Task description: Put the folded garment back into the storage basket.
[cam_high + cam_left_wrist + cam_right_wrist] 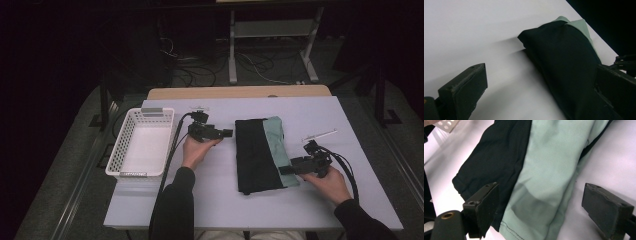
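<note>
- Folded black-and-green garment (261, 154) lies mid-desk, right of the white basket (141, 142).
- Left gripper (226, 133) hovers at the garment's far-left corner, jaws spread; right gripper (284, 170), jaws spread, straddles its near-right edge.
- Likely step: taking hold; next, both must close on fabric.
- Pale desk (310, 112); dark room behind the garment.

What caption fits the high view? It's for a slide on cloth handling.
Two hand-held grippers, left gripper and right gripper, flank a folded black-and-green garment beside a white basket.
</note>
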Motion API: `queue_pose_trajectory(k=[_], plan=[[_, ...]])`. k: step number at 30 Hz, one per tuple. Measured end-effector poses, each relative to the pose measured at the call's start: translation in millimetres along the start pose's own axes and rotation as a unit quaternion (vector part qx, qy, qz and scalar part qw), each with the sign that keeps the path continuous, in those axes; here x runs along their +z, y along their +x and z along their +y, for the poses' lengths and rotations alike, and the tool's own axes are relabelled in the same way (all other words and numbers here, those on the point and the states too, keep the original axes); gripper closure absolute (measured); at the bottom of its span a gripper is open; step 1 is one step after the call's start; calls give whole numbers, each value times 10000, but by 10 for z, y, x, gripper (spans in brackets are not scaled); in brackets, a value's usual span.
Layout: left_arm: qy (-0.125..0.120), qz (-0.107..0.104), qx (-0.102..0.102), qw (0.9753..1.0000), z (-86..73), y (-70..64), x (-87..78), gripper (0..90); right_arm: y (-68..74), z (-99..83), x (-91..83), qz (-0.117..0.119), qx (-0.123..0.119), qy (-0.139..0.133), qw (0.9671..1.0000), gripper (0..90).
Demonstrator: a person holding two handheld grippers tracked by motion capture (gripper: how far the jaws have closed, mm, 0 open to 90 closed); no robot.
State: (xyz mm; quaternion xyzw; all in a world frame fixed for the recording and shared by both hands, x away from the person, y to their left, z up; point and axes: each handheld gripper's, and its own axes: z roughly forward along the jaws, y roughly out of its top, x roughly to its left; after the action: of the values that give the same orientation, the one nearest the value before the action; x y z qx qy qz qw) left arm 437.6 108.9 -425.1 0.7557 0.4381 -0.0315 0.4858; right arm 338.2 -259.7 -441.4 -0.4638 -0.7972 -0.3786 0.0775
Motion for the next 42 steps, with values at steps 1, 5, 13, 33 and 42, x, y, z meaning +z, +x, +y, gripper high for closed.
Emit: queue_pose_trajectory(k=[1,5,13,33,42], plan=[[15,-17,34,10000,-5,-1,24,0,-6,-1,3,-16,11,10,10000,139],[13,-46,107,9999,-20,-33,119,29,-19,-4,16,57,110,44,9999,146],[153,-139,-36,9998,-50,-28,270,81,-39,-2,22,146,162,4,9998,202],[221,-422,-630,9969,-91,-81,489,602,5,8,98,125,300,157,9993,736],[48,-102,-984,9951,-118,-152,484,799,85,10,49,-19,319,23,9995,803]])
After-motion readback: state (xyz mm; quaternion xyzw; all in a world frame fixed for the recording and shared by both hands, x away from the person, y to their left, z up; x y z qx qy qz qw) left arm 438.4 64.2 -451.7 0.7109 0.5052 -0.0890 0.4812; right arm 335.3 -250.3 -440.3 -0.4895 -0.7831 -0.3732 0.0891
